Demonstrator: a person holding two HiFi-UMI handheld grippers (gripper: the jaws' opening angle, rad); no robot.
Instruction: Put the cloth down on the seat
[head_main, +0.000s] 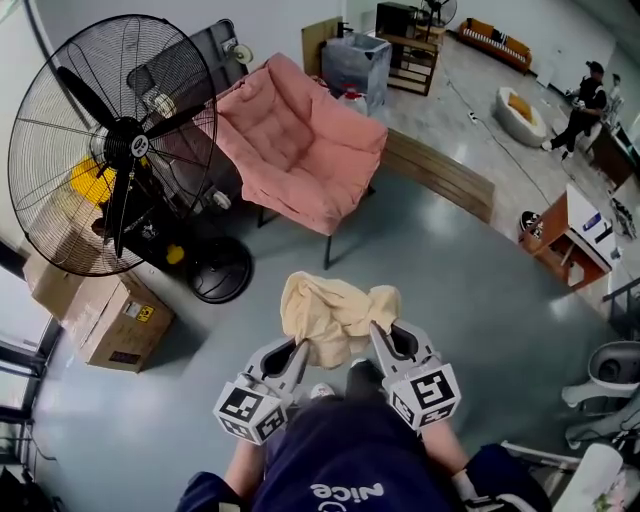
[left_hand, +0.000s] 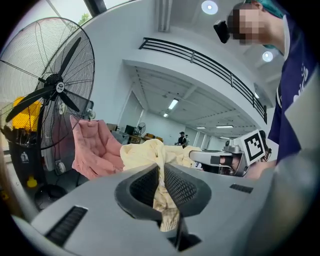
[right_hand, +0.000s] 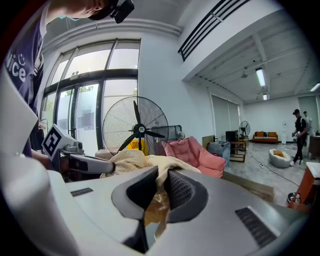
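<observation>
A pale yellow cloth (head_main: 335, 315) hangs bunched between both grippers, held up over the grey floor in front of me. My left gripper (head_main: 301, 347) is shut on the cloth's left end; the fabric (left_hand: 161, 185) shows pinched between its jaws. My right gripper (head_main: 374, 330) is shut on the right end, where cloth (right_hand: 159, 186) is squeezed between the jaws. The pink padded chair (head_main: 300, 145) stands ahead, its seat (head_main: 320, 195) apart from the cloth. The chair (left_hand: 92, 150) also shows in the left gripper view and the chair (right_hand: 197, 155) in the right gripper view.
A large black floor fan (head_main: 110, 145) stands left of the chair, with cardboard boxes (head_main: 105, 315) beside its base. A wooden bench (head_main: 440, 175) runs right of the chair. A small orange cabinet (head_main: 560, 240) and a person (head_main: 580, 105) are at the far right.
</observation>
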